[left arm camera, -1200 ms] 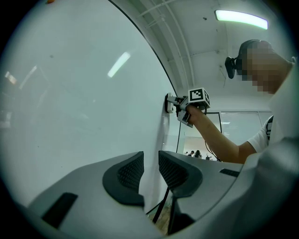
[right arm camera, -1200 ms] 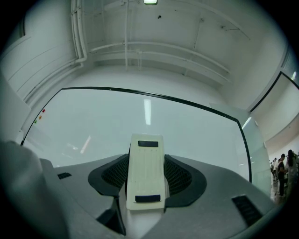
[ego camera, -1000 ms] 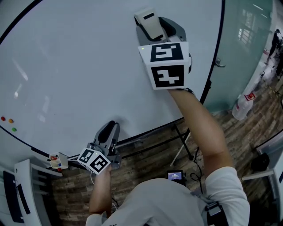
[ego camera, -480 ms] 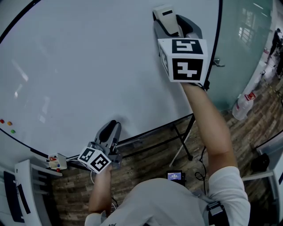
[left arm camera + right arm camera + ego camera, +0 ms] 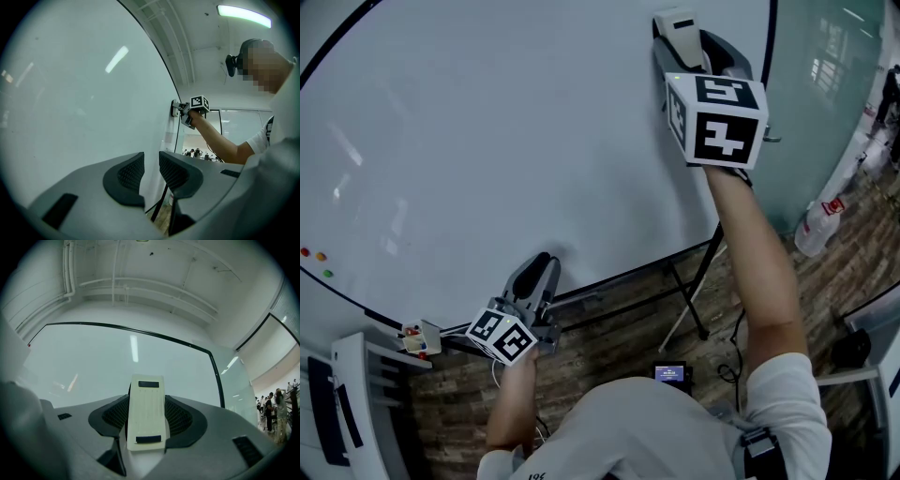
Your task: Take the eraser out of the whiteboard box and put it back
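A cream eraser (image 5: 678, 25) with dark end strips is held flat against the whiteboard (image 5: 487, 141), close to its upper right edge. My right gripper (image 5: 689, 45) is shut on it; in the right gripper view the eraser (image 5: 146, 408) stands upright between the ribbed pads (image 5: 180, 416). My left gripper (image 5: 534, 274) hangs at the board's lower edge, shut, with only a slim gap and nothing between its pads (image 5: 131, 173). A small box (image 5: 417, 338) with coloured items sits at the board's lower left corner, left of my left gripper. From the left gripper view, the right gripper (image 5: 182, 111) shows far off on the board.
Small coloured magnets (image 5: 314, 255) dot the board's left side. The black stand legs (image 5: 694, 300) reach down onto the wood floor. A glass wall (image 5: 825, 103) lies right of the board, with a white bag (image 5: 817, 225) at its foot. A white rack (image 5: 347, 412) stands lower left.
My right gripper has carried the eraser to the right and slightly up along the board, toward its right edge. The left gripper has stayed put.
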Available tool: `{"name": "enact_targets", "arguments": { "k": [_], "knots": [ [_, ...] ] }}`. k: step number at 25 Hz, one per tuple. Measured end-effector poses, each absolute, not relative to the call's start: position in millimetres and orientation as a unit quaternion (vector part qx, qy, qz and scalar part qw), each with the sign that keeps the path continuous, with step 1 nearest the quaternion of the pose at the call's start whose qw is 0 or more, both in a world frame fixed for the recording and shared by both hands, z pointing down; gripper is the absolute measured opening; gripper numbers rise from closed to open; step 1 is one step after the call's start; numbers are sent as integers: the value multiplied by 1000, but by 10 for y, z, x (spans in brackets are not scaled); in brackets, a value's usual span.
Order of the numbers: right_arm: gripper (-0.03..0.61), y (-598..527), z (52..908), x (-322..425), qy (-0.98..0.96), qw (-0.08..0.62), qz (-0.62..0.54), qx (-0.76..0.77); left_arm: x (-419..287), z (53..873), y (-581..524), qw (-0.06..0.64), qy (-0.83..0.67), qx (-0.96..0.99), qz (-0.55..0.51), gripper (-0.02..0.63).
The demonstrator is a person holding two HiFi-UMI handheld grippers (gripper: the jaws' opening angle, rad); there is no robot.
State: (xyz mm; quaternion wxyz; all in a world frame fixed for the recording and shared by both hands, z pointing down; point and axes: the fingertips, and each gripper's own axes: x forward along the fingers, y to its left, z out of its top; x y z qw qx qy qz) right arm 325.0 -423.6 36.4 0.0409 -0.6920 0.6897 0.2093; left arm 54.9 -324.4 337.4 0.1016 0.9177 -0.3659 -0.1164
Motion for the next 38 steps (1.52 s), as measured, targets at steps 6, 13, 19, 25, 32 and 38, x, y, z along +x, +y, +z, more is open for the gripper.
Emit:
{"name": "enact_targets", "arguments": {
  "k": [6, 13, 19, 25, 32, 38],
  "knots": [
    [253, -4257, 378, 3333, 686, 36, 207, -697, 493, 3393, -3203, 103, -372, 915, -117, 91],
    [253, -4240, 385, 3408, 681, 24, 213, -700, 441, 3432, -3099, 104, -380, 911, -120, 91],
    [253, -4264, 418, 3396, 676, 18, 212, -705, 256, 3483, -3044, 109, -396, 903, -126, 91],
    [253, -4228, 439, 3626, 662, 33, 184, -725, 177, 3492, -2970, 110, -403, 899, -130, 91],
    [253, -4034, 435, 3581, 688, 62, 182, -699, 82, 3491, -2856, 111, -418, 891, -140, 91],
    [253, -3842, 507, 3300, 722, 66, 181, -664, -39, 3424, -2695, 102, -421, 890, -144, 91]
  ]
}}
